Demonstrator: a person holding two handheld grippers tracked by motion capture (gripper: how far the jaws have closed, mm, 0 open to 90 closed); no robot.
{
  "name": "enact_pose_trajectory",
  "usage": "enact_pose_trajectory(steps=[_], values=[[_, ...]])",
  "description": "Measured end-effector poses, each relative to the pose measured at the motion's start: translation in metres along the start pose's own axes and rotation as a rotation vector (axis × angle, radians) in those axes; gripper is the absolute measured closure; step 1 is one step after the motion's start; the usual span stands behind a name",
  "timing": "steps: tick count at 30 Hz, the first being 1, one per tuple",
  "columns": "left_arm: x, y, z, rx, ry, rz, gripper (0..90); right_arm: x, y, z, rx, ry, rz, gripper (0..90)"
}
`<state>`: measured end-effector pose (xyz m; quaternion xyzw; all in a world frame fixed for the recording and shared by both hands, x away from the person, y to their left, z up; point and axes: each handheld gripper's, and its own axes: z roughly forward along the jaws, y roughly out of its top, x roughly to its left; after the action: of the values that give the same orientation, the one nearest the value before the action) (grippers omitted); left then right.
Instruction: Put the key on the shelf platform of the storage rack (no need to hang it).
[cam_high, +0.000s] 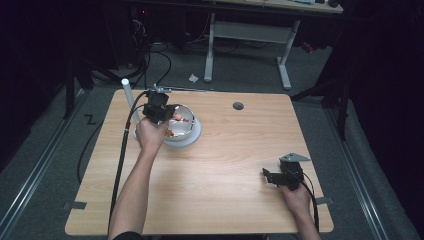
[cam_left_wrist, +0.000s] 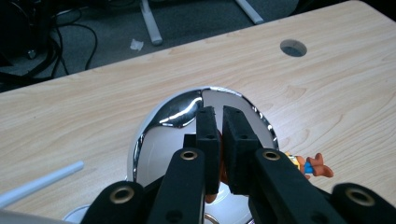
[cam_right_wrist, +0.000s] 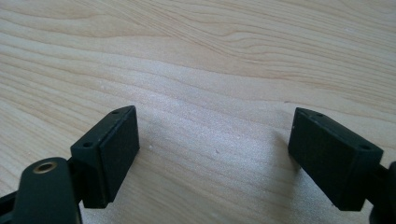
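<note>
Toy figure (cam_left_wrist: 312, 165) in shiny bowl (cam_left_wrist: 177, 109), beside near-closed left gripper (cam_left_wrist: 223, 122)

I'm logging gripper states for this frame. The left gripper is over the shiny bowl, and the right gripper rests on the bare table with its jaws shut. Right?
Not quite: the right gripper has its jaws wide apart over bare table, as the right gripper view shows. The left gripper is indeed over the shiny bowl.
</note>
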<state>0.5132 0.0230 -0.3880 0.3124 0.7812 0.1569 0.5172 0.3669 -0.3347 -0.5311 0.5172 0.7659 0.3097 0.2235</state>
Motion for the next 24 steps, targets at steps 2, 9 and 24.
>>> enact_pose_trajectory(steps=[2,9,24], values=[[0.003,0.0,0.003,-0.004,0.005,-0.004,86.0,0.0,0.0,0.0,0.0,0.0,0.0,16.2],[0.01,-0.006,0.014,-0.01,0.038,-0.001,85.9,0.0,0.0,0.0,0.0,0.0,0.0,16.2],[0.018,-0.017,0.03,0.014,0.088,-0.007,85.1,0.0,0.0,0.0,0.0,0.0,0.0,16.2]])
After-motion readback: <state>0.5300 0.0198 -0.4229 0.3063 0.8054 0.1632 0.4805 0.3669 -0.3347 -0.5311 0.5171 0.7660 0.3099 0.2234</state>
